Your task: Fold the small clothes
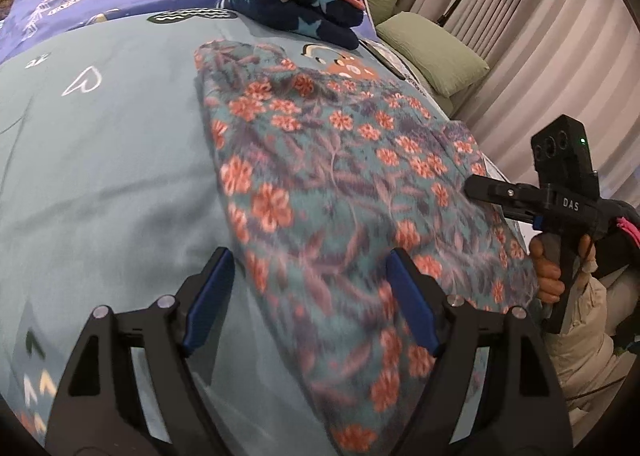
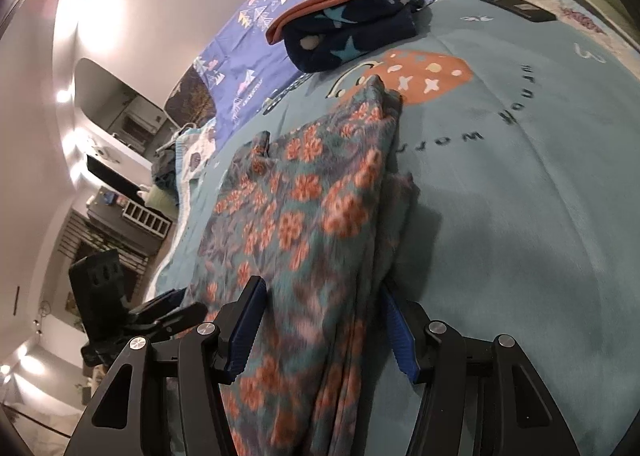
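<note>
Although both views are smeared by motion blur near the tongs, the governing relation is legible: the teal fleece garment with coral flowers (image 1: 340,184) lies flat on the pale teal printed bedspread (image 1: 100,176), its long axis running from the near edge of the bed away toward the far side, directly ahead of both tools.

Left side: the left tongs (image 1: 310,300) stand wide, holding nothing. Their left finger is over bare bedspread, their right finger over the cloth, so the garment's left edge passes between them. Whether the pads touch the fabric cannot be told.

Centre: the garment appears already doubled lengthwise, since stacked layers show along its right edge in the right wrist view (image 2: 320,216). That is a judgement only.

Right side: the right tongs (image 2: 320,324) also stand wide and straddle the near end of the garment, with its layered right edge close inside the right finger. They look the nearer to that end. Actual contact is not discernible.

Far side: a folded navy star-print fleece with a coral piece on top (image 1: 296,4) sits well apart from the garment, and a flat dark object (image 2: 516,8), possibly a phone, lies to its right.

Hidden: the garment's near hem is cut off below both frames, and its type cannot be established.
</note>
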A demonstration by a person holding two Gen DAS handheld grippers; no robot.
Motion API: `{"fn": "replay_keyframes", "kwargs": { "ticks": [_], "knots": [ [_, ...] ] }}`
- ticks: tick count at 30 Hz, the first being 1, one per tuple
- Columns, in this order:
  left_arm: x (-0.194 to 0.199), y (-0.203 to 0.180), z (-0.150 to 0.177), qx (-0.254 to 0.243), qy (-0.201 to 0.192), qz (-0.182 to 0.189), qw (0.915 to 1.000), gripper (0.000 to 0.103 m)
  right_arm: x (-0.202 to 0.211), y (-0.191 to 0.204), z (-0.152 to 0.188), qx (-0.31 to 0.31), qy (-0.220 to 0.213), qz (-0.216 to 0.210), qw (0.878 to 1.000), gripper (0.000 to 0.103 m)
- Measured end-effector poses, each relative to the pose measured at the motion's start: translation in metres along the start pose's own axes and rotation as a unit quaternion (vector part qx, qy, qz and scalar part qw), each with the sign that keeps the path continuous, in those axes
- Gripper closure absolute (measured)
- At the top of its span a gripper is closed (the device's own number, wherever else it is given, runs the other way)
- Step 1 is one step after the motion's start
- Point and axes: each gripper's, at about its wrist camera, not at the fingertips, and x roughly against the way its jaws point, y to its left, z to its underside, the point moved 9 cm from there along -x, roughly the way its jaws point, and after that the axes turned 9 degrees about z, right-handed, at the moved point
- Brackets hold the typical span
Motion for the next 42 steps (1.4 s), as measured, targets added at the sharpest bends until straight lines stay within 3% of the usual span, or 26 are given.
{"fn": "replay_keyframes", "kwargs": {
  "ticks": [7,8,10,11,12,14,19,22,27,31,34,36,40,42],
  "knots": [
    [-0.024,0.014,-0.044,0.008,-0.009,0.048,0.9988,0.024,-0.024,0.006,-0.03,0.029,0.011,-0.029,0.999,0.045],
    [-0.028,0.017,-0.051,0.009,-0.012,0.052,0.9985,0.031,-0.029,0.007,-0.037,0.031,0.012,-0.039,0.999,0.046],
    [-0.032,0.025,-0.058,0.015,-0.016,0.047,0.9987,0.054,-0.037,0.006,-0.046,0.029,0.014,-0.047,0.998,0.054],
    [-0.034,0.03,-0.062,0.026,-0.015,0.044,0.9986,0.074,-0.041,0.006,-0.049,0.031,0.014,-0.044,0.998,0.067],
    [-0.034,0.035,-0.065,0.041,-0.017,0.044,0.998,0.085,-0.044,0.006,-0.051,0.034,0.014,-0.037,0.999,0.078],
    [-0.025,0.033,-0.069,0.047,-0.029,0.049,0.9973,0.088,-0.046,0.009,-0.052,0.042,0.007,-0.021,0.999,0.083],
    [0.02,-0.015,-0.091,-0.049,-0.085,-0.005,0.9951,0.089,-0.006,0.039,-0.056,0.088,-0.064,0.031,0.994,0.086],
    [0.061,-0.053,-0.129,-0.105,-0.137,-0.009,0.9851,0.089,0.037,0.068,-0.07,0.122,-0.13,0.058,0.982,0.086],
    [0.113,-0.102,-0.212,-0.202,-0.208,-0.057,0.9554,0.089,0.111,0.112,-0.125,0.154,-0.246,0.067,0.955,0.086],
    [0.128,-0.118,-0.303,-0.248,-0.244,-0.111,0.9309,0.088,0.147,0.144,-0.204,0.165,-0.302,0.069,0.936,0.086],
    [0.122,-0.11,-0.361,-0.259,-0.258,-0.143,0.9199,0.087,0.151,0.15,-0.277,0.152,-0.312,0.068,0.935,0.085],
    [0.102,-0.093,-0.402,-0.255,-0.259,-0.162,0.9174,0.086,0.145,0.146,-0.314,0.145,-0.315,0.075,0.935,0.084],
    [0.039,-0.04,-0.457,-0.235,-0.258,-0.204,0.9145,0.084,0.103,0.126,-0.384,0.125,-0.311,0.087,0.938,0.084],
    [-0.008,0.003,-0.47,-0.221,-0.242,-0.244,0.9127,0.074,0.062,0.104,-0.418,0.114,-0.297,0.095,0.943,0.079]
  ]
}}
